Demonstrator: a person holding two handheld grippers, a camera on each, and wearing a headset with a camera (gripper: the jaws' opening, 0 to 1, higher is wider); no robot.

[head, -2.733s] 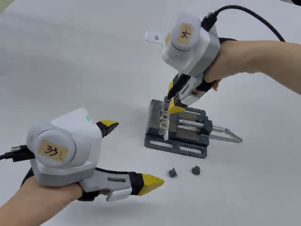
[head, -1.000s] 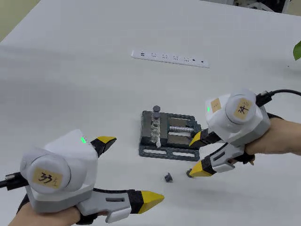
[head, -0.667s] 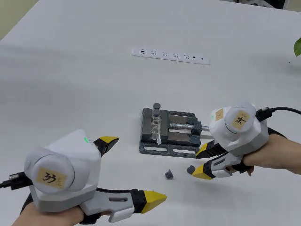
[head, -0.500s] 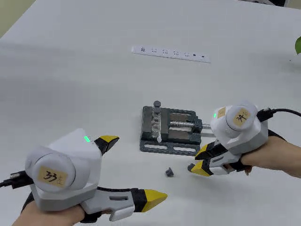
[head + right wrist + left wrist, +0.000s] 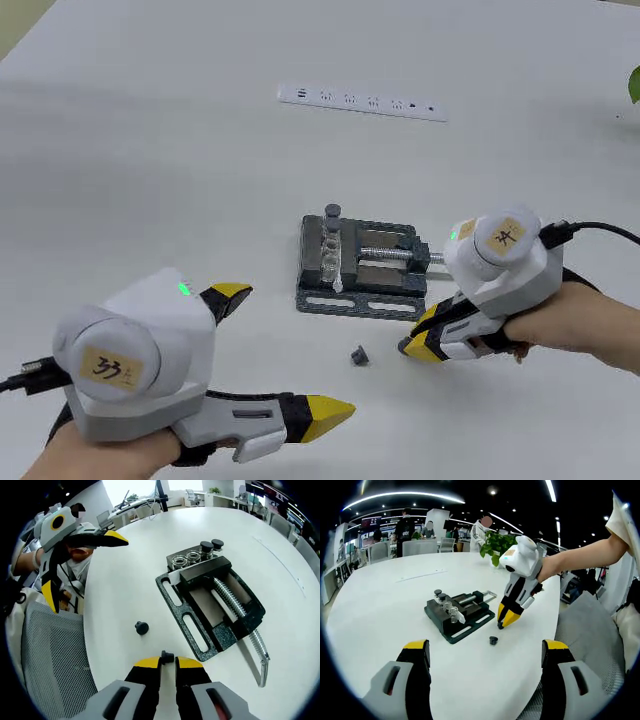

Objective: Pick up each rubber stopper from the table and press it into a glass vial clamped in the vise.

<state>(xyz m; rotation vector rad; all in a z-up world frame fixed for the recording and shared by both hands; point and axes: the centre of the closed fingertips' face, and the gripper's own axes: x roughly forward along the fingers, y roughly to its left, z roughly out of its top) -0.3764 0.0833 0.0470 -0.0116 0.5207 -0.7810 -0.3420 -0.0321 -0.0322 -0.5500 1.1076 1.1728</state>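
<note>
Clenching one rubber stopper (image 5: 167,655) between its yellow tips, the right gripper (image 5: 168,662) hung low over the table (image 5: 125,580) beside the vise (image 5: 220,620), probably to carry it to one of the two uncapped vials (image 5: 179,560). The second stopper (image 5: 142,627) lay nearby. The left gripper (image 5: 283,350) was held aside, jaws spread.

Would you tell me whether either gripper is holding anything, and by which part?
The right gripper pinches a rubber stopper by its sides, at its jaw tips; the left gripper, open, holds nothing.
</note>
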